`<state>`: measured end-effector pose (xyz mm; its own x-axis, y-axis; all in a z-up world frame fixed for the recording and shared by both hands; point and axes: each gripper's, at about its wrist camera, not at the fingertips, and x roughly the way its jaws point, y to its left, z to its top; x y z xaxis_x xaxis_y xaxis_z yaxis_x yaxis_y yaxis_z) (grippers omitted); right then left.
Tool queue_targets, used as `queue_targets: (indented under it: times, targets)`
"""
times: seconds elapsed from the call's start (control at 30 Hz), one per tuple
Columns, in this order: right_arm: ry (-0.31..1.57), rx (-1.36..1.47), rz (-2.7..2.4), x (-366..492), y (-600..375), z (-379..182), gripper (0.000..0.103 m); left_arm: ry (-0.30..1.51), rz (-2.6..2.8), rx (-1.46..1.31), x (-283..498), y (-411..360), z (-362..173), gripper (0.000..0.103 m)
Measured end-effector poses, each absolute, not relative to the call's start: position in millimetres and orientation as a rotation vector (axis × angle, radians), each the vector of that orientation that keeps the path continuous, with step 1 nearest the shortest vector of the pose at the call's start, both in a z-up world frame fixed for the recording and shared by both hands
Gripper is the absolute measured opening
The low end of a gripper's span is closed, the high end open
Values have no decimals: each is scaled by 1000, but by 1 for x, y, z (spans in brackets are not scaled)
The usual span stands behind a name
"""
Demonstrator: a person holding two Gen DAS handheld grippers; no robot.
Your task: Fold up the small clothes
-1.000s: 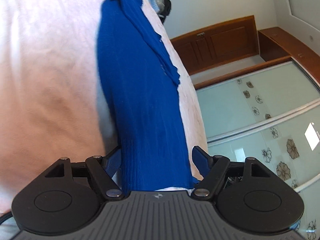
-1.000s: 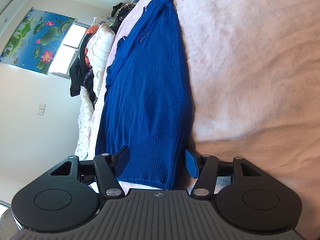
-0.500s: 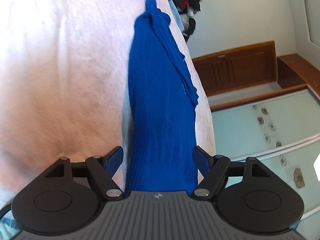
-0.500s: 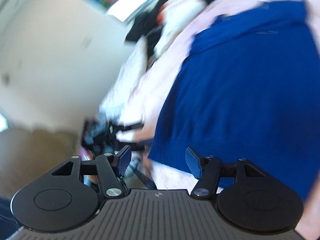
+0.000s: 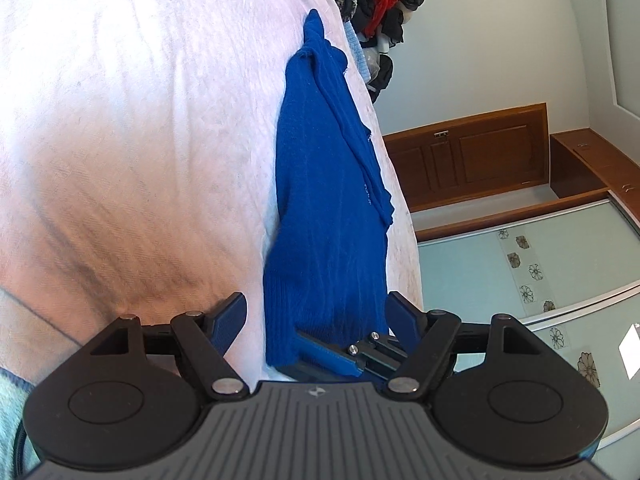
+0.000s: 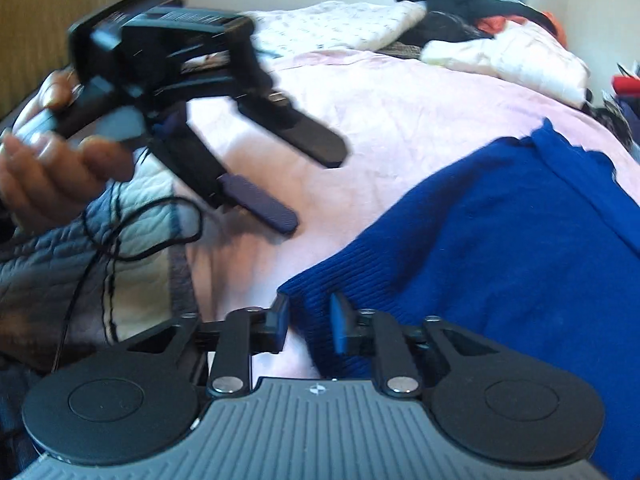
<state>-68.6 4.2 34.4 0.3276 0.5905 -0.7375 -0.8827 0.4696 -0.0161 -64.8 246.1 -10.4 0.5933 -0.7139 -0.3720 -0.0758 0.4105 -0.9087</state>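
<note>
A blue knitted sweater (image 5: 328, 208) lay on a pale pink bedspread (image 5: 132, 128), running in the left wrist view from the bottom centre up to a point near the top centre, close to the bed's right edge. The left gripper (image 5: 318, 316) had its jaws spread wide, one finger on either side of the ribbed hem, and neither pad could be seen pressing the cloth; part of the right gripper showed at the hem just in front of its right finger. In the right wrist view the sweater (image 6: 500, 240) filled the right half of the frame, its ribbed corner at the lower centre. The right gripper (image 6: 310, 320) sat at that corner with its jaws drawn close but a narrow gap left between the pads, and the hem edge lay in that gap; whether they actually pinched it could not be told. In the upper left of this view the left gripper (image 6: 304, 184) appeared blurred, fingers apart, held by a hand (image 6: 44, 168) above the bedspread, with a black cable (image 6: 132, 236) looping below it. A heap of clothes (image 6: 460, 0) lay at the top of the frame.
</note>
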Motion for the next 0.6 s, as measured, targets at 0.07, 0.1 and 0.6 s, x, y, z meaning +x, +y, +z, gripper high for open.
queue_targets:
  times: [0.07,0.1,0.6]
  targets:
    - [782,-322,1011,-53,-12,36,8,855,-482,-1107,-65,245,-11,76]
    - [804,-227,1006,-46,-24,36,9,849,-485,-1120,-66,244,-11,76]
    - [926,527,1112,-18,-111,33,17,868,-529,-1341,-26,184,-30,78]
